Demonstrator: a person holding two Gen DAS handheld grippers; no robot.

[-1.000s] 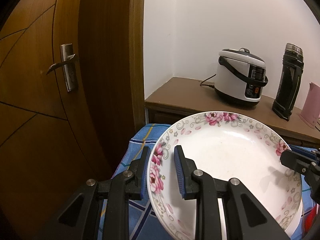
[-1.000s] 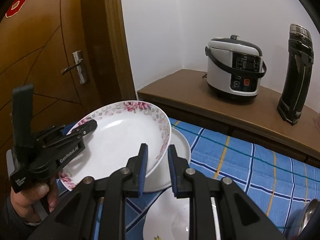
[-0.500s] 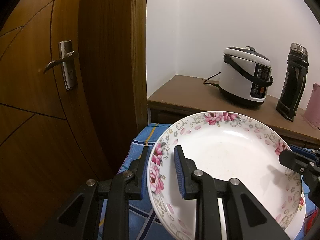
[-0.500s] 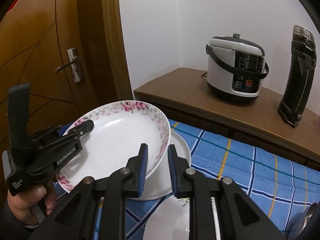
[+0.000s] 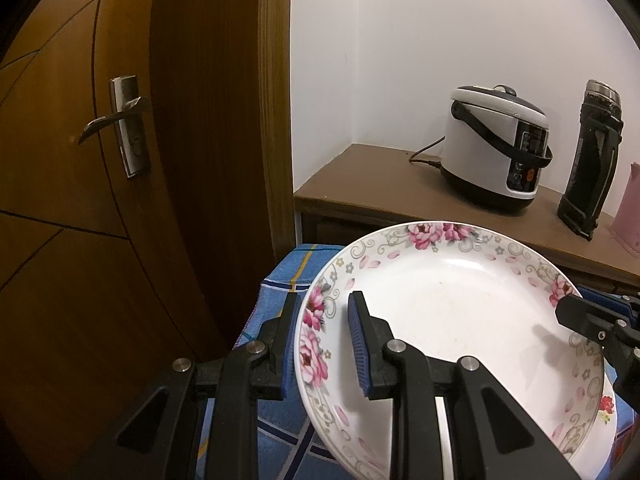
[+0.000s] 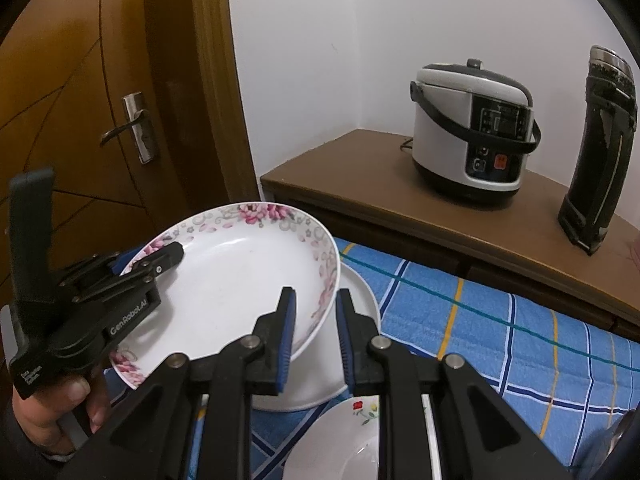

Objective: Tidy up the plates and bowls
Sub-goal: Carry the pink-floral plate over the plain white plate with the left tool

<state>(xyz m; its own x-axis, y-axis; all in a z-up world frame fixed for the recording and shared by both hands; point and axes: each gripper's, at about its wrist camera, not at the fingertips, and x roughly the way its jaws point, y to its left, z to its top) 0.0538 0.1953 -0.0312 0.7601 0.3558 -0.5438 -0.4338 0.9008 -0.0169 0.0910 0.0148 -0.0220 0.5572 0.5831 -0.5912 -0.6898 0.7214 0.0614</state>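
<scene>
Above the white plate [image 6: 352, 364], I judge the floral plate [image 6: 236, 280] glazed, slippery, breakable; left tool [image 5: 322, 344] and right tool [image 6: 314, 340] each straddle its rim, contact unclear.

the left gripper [image 5: 322, 344] straddles the rim of the floral plate [image 5: 448, 320], blue pads on either side, and a bare hand [image 6: 52, 404] grasps its handle (thumb and a finger visible). the right gripper [image 6: 314, 332] brackets the opposite rim, jaws narrowly parted around it.
</scene>
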